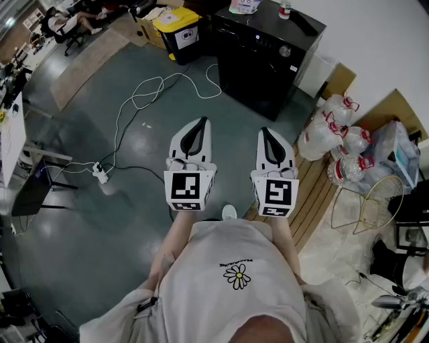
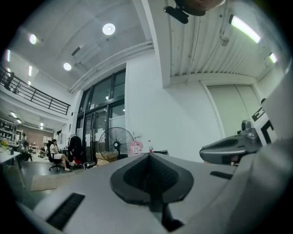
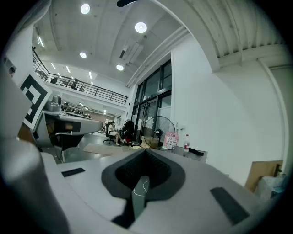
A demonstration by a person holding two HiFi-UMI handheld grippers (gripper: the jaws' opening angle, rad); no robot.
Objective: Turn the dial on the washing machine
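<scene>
The black washing machine [image 1: 268,53] stands at the far side of the floor against the white wall, with its round silver dial [image 1: 285,51] on the top panel. I hold both grippers side by side at chest height, well short of the machine, pointing towards it. The left gripper [image 1: 199,121] and the right gripper [image 1: 265,131] each have their jaws together and carry nothing. In the left gripper view the left gripper [image 2: 149,156] is shut, with the machine's top [image 2: 159,151] small beyond it. The right gripper [image 3: 145,151] is likewise shut, and the machine [image 3: 196,153] is distant.
A white cable [image 1: 144,94] loops over the floor to a power strip [image 1: 100,174] on the left. A yellow-lidded bin [image 1: 177,25] stands left of the machine. Large water bottles [image 1: 335,130] and a wire basket [image 1: 367,204] crowd the right. A bottle [image 1: 285,9] stands on the machine.
</scene>
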